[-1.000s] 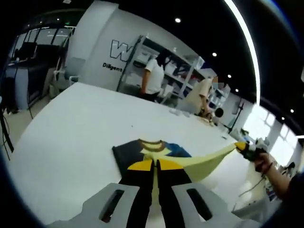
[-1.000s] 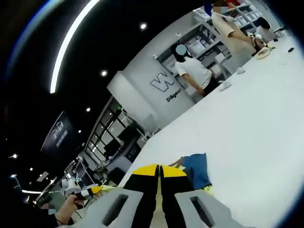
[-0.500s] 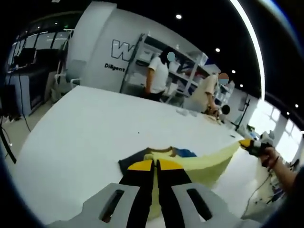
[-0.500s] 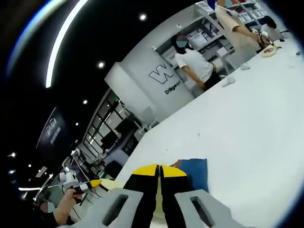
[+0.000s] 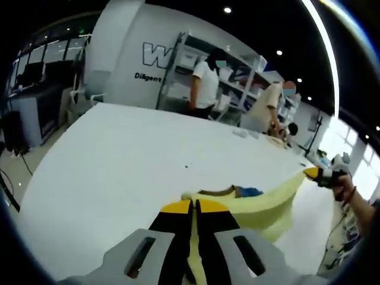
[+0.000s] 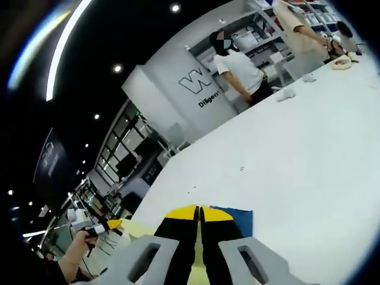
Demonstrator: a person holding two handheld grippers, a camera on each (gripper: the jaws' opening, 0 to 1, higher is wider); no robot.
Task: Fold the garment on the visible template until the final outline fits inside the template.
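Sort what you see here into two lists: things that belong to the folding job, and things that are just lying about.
Part of the job:
garment
left tool
right tool
table

Just about:
shelving
small items on the far table edge

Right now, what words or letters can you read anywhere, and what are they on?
"W": big outlined letter on the grey wall, cut off behind the shelving.
"Diligent": small dark print under it on the same wall, cut off too.
I can read nothing on the garment or the table.
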